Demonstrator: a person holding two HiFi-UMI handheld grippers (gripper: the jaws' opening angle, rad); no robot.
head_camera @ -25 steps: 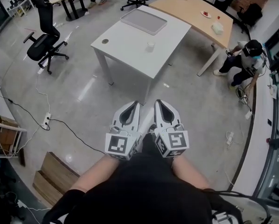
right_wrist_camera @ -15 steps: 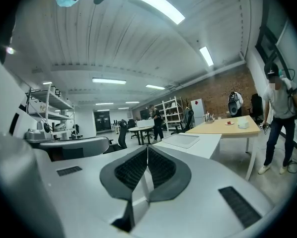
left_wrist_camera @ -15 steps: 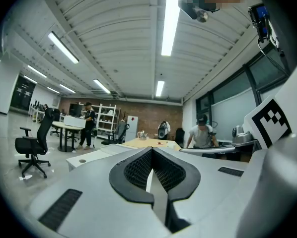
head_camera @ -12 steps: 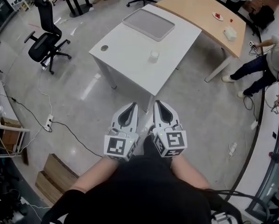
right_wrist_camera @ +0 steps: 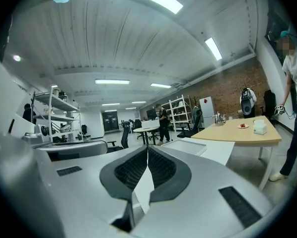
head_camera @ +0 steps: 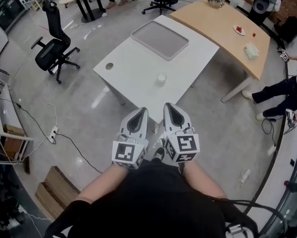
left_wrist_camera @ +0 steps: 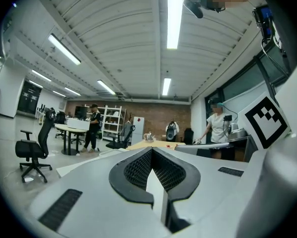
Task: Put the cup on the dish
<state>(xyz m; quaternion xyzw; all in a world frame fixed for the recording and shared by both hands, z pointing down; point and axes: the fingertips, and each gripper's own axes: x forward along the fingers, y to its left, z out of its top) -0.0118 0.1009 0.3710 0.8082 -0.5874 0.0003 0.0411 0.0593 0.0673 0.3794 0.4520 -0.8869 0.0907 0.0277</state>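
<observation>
A small white cup (head_camera: 161,78) stands on the white table (head_camera: 138,68) ahead of me, toward its near right side. A small round dish (head_camera: 109,66) lies near the table's left edge, well apart from the cup. My left gripper (head_camera: 139,111) and right gripper (head_camera: 170,107) are held side by side close to my body, short of the table's near corner. Both are shut with nothing between the jaws. In the left gripper view the left gripper (left_wrist_camera: 151,149) points level into the room, and the right gripper (right_wrist_camera: 147,148) does the same in its own view.
A grey tray (head_camera: 160,39) lies at the table's far end. A curved wooden desk (head_camera: 223,21) stands behind to the right, a black office chair (head_camera: 54,53) to the left. Cables and a power strip (head_camera: 52,131) lie on the floor. A person's legs (head_camera: 280,90) show at the right edge.
The white table has come closer and sits lower in the head view. Both grippers keep the same pose, shut and side by side. The person at the right has shifted toward the frame edge.
</observation>
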